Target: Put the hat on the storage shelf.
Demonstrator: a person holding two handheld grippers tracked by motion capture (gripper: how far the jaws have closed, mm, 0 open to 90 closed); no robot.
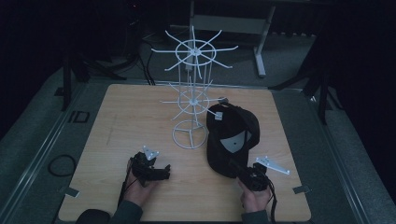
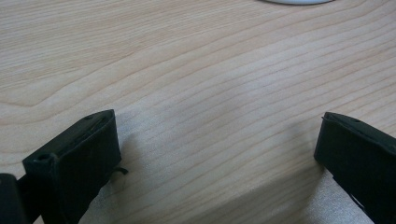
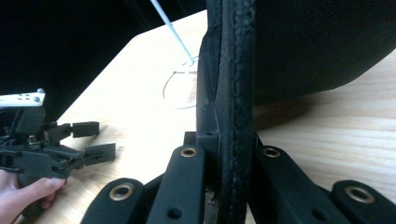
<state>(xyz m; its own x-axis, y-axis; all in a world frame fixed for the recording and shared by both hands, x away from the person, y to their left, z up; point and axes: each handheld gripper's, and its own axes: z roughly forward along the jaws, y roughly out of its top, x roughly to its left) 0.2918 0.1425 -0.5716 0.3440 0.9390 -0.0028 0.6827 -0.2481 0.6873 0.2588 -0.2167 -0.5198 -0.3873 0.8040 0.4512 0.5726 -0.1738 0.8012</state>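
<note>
So the surface [image 1: 140,116] is a light wood-grain board sitting on a grey mat, and the room around it is really dark; you can just make out some stand legs and cables on the floor at the back. No containers here, the closest thing is a white wire display rack [image 1: 191,93] standing upright near the middle back of the surface, two tiers of spokes, round base, nothing hanging on it. Just to its right is a black cap [image 1: 232,140], brim end toward the person. The right gripper [image 1: 245,172] has its fingers clamped on the cap's edge, you see the stitched rim squeezed between them. The left gripper [image 1: 161,171] rests low over bare wood, fingers [image 2: 79,158] spread wide apart with nothing between them.
</note>
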